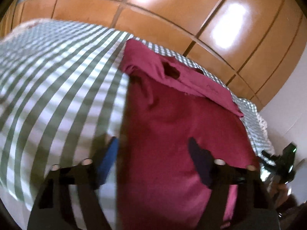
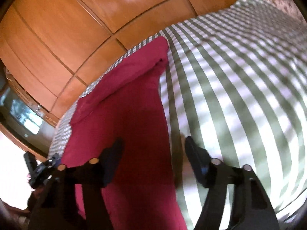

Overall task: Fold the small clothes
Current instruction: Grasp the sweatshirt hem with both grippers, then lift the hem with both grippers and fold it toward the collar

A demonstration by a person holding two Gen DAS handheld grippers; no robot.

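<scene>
Your left hand-held gripper (image 1: 153,153) hangs over the near end of a magenta garment (image 1: 172,118), its jaws parted fairly wide. One blue-faced finger (image 1: 109,159) sits just off the cloth's left edge, over the bedcover, and the other dark finger (image 1: 199,159) is over the fabric itself. Whether the pads press on the cloth you cannot tell through the blur, so no grip shows.

Your right hand-held gripper (image 2: 153,153) stands likewise apart, with its left finger (image 2: 113,157) over the garment (image 2: 134,115) and its right finger (image 2: 195,157) over the bedcover just past the cloth's right edge. Again, contact cannot be made out.

The garment is a soft, matte knit, laid as a long narrow panel with straight side edges. At its far end a thicker folded band lies crosswise, with a dark opening (image 1: 170,71) showing in it in the left wrist view.

It lies on a bed whose cover (image 1: 57,72) is a green-and-white check, smeared into stripes by motion. Behind the bed runs glossy orange-brown wooden panelling (image 1: 172,9) with dark seams and bright glare. In each view the other gripper appears at the frame's edge.
</scene>
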